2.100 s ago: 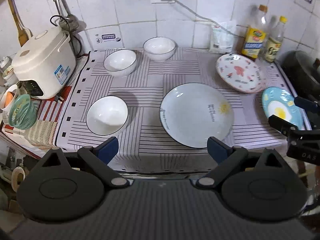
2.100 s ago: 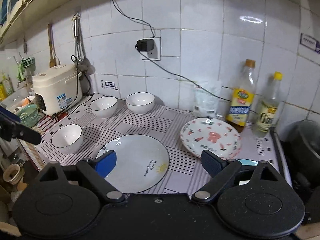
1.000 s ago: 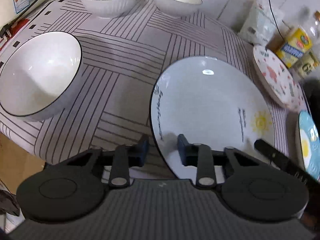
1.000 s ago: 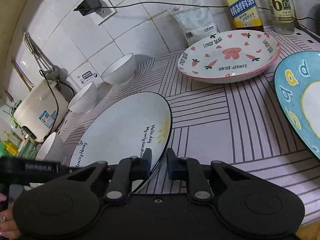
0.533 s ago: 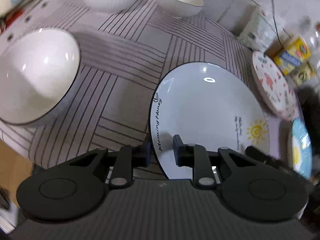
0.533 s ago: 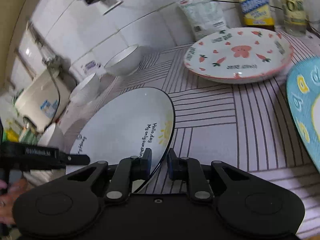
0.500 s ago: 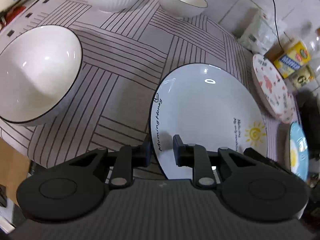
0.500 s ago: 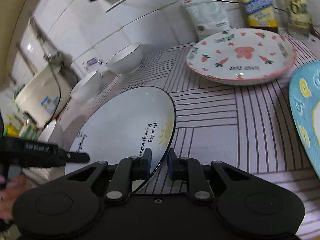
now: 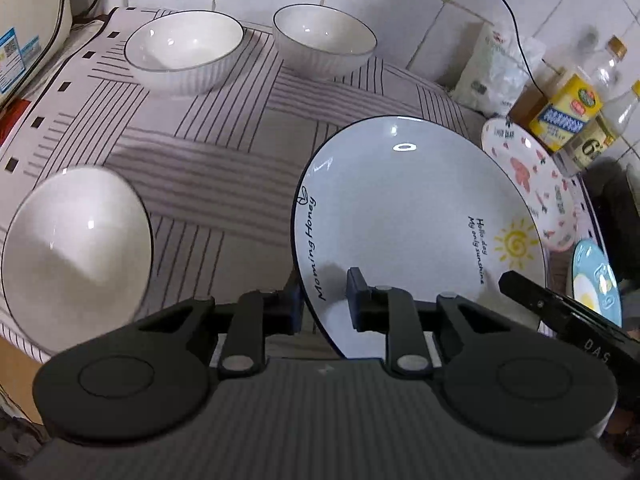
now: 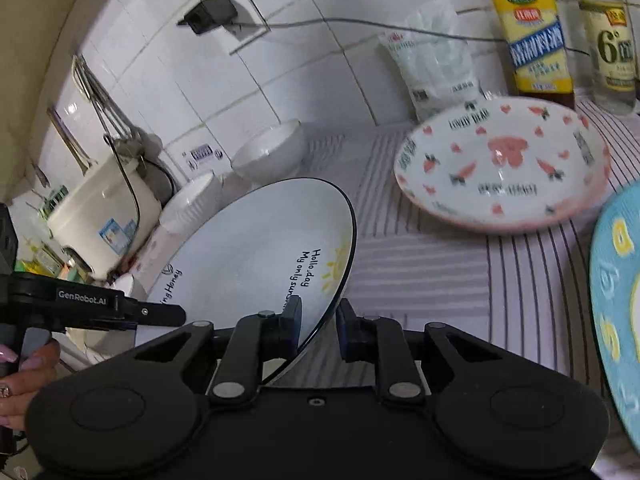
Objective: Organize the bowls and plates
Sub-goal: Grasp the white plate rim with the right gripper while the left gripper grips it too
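- Above the striped cloth, the sun plate is held tilted, beside the carrot plate.
- Its near rim is clamped by the left gripper.
- Its opposite edge is pinched by the right gripper.

Big change: the round white sun-print plate is off the striped cloth now, tilted up. Two seconds back both grippers hovered wide open; now left gripper and right gripper pinch its near rim.

Bowls left, plates right.
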The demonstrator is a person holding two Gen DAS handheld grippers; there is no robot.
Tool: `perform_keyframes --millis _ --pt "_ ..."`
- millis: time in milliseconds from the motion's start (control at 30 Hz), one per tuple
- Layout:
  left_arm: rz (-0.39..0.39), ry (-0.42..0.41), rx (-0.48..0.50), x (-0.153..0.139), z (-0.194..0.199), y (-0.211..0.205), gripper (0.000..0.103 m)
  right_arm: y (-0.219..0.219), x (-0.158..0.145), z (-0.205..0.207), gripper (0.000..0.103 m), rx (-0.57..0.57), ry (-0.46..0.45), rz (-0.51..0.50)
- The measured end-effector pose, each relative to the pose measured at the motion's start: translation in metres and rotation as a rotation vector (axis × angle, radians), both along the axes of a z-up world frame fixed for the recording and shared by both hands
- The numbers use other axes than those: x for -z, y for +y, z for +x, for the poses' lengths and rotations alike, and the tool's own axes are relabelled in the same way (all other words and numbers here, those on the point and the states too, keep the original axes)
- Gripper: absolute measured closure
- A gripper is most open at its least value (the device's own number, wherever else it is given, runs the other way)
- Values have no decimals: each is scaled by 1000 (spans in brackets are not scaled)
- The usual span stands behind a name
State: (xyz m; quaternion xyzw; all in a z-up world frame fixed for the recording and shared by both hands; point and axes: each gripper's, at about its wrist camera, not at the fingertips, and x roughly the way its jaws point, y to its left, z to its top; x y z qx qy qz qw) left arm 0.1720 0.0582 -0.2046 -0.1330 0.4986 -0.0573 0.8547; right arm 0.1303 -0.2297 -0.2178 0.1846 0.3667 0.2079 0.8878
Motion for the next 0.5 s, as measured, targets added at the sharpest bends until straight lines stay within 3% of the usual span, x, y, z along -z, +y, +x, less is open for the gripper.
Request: perform_keyframes --millis 200,500 --pt "-11 32 -32 5 37 14 81 11 -5 33 80 -27 -34 -10" --pt "-2 94 -32 25 84 20 79 24 14 74 80 -23 -17 -30"
